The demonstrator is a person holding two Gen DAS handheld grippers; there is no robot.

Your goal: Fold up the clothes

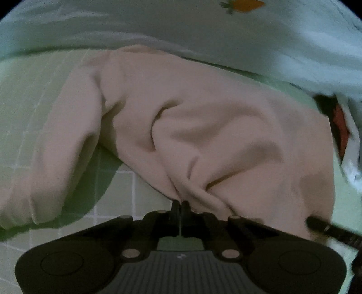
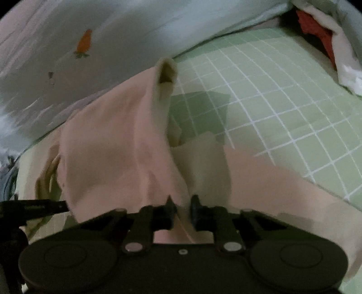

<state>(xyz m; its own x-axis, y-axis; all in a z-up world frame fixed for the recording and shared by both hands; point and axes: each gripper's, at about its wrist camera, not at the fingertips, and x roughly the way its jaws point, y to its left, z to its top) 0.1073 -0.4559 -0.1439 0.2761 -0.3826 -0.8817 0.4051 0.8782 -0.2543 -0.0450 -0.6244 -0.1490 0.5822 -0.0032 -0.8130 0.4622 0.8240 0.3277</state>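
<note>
A pale pink garment point(image 1: 203, 126) hangs bunched above a green checked sheet point(image 1: 20, 117). My left gripper point(image 1: 180, 202) is shut on a gathered fold of its lower edge, and the cloth fans out upward from the fingertips. In the right wrist view the same pink garment point(image 2: 108, 144) drapes left and forward, with a sleeve opening point(image 2: 167, 72) standing up. My right gripper point(image 2: 182, 201) is shut on a pinch of the garment, its fingers a little apart around the cloth. The other gripper's black tip point(image 2: 45, 206) shows at the left edge.
A light blue quilt point(image 1: 181, 29) with an orange carrot print point(image 1: 245, 5) lies along the far side. A red and white cloth pile point(image 2: 316, 29) sits at the far right. The green checked sheet point(image 2: 282, 101) is bare to the right.
</note>
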